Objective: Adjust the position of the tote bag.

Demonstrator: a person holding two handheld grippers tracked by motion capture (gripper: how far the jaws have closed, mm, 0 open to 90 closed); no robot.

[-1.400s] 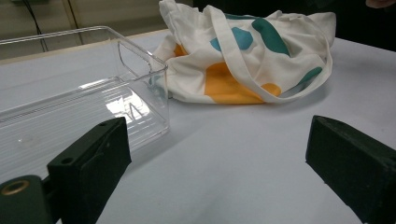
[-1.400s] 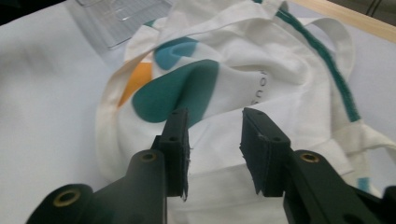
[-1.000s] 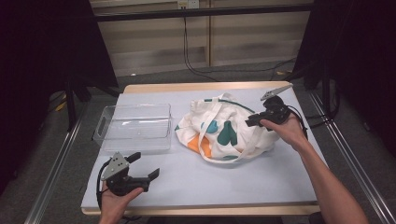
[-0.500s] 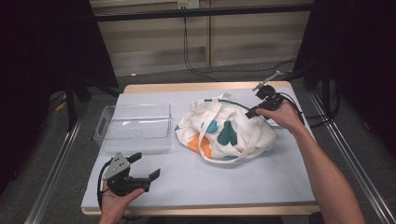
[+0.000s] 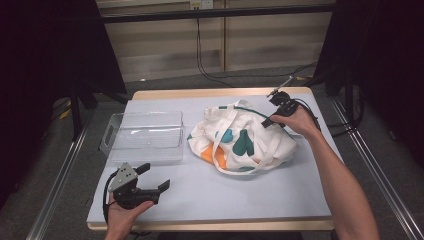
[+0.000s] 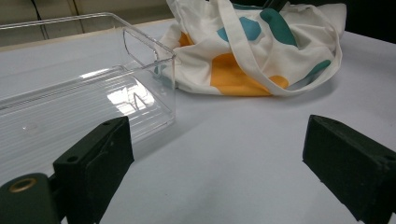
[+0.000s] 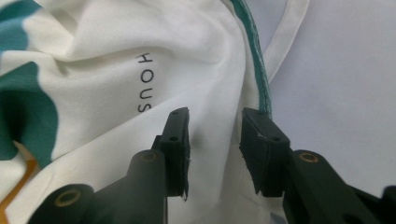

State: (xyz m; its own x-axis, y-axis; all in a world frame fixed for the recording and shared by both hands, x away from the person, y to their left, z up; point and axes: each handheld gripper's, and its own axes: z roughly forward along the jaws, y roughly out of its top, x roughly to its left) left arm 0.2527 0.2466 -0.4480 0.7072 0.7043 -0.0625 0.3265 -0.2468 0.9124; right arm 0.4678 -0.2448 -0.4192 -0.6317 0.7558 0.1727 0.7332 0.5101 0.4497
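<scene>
The right gripper (image 7: pixel 215 140), jaws slightly apart, straddles a fold of the cream cloth tote bag with teal and orange blotches (image 7: pixel 116 70) beside its teal rim.

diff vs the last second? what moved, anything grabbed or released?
The right hand-held gripper moved away from the person along the tote bag, from its right side to its far right edge. Its jaws now stand part open over a cloth fold, gripping nothing yet. The bag's right side looks slightly flatter. The left hand-held gripper, open at the near left, and the clear bin stayed put.
</scene>
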